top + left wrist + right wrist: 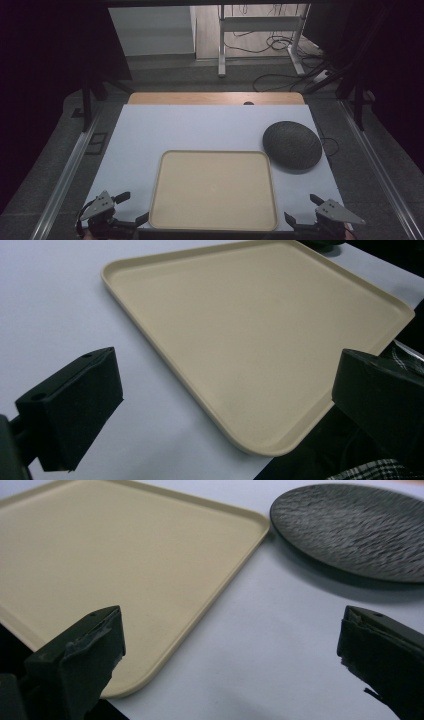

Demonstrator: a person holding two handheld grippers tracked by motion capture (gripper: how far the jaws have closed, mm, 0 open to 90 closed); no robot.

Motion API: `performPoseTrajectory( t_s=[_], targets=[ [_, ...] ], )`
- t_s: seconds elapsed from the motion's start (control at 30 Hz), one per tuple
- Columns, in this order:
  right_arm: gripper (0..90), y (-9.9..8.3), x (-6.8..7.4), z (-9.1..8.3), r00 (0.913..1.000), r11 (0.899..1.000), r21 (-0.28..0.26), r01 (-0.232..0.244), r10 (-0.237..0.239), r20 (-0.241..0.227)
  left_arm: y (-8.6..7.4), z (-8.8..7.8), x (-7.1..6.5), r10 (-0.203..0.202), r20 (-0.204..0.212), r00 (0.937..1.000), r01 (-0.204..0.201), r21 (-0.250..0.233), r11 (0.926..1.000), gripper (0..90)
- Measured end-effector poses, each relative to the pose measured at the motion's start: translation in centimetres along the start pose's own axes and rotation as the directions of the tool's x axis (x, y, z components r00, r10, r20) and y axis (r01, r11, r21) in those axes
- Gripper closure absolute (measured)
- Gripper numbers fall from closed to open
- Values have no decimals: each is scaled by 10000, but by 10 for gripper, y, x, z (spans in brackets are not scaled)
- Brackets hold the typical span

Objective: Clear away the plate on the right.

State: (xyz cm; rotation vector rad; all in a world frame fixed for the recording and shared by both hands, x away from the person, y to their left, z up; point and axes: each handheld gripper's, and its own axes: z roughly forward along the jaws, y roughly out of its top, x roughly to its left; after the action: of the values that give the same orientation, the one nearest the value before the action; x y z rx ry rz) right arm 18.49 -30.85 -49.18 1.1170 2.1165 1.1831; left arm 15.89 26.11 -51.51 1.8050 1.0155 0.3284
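On the white bench (pixel 150 130) a beige tray (pixel 214 190) lies empty between the left tool (pixel 131 209) and right tool (pixel 303 208), both spread apart and holding nothing; it looks stiff, light and slick, best pinched at its raised rim, while the dark ribbed plate (pixel 292 144) just beside it seems heavier and breakable.

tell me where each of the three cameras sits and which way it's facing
High view: above the near side of the table, looking forward and down at the white mat, beige tray and dark plate; left tongs and right tongs enter at the bottom.
Left gripper view: rides the left tongs, looking across the tray's near left corner; both black jaws show, wide apart.
Right gripper view: rides the right tongs, facing the tray's right edge and the plate; jaws wide apart.
Shared: both gripper views show the tray.
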Motion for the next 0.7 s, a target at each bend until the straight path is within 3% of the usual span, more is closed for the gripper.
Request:
performPoseTrajectory(
  t_s=[0.7],
  targets=[
    [0, -1, 4, 10, 9980, 9967, 555, 599, -609, 151, 0, 2, -2, 322, -86, 9994, -320, 215, 9993, 0]
  ],
)
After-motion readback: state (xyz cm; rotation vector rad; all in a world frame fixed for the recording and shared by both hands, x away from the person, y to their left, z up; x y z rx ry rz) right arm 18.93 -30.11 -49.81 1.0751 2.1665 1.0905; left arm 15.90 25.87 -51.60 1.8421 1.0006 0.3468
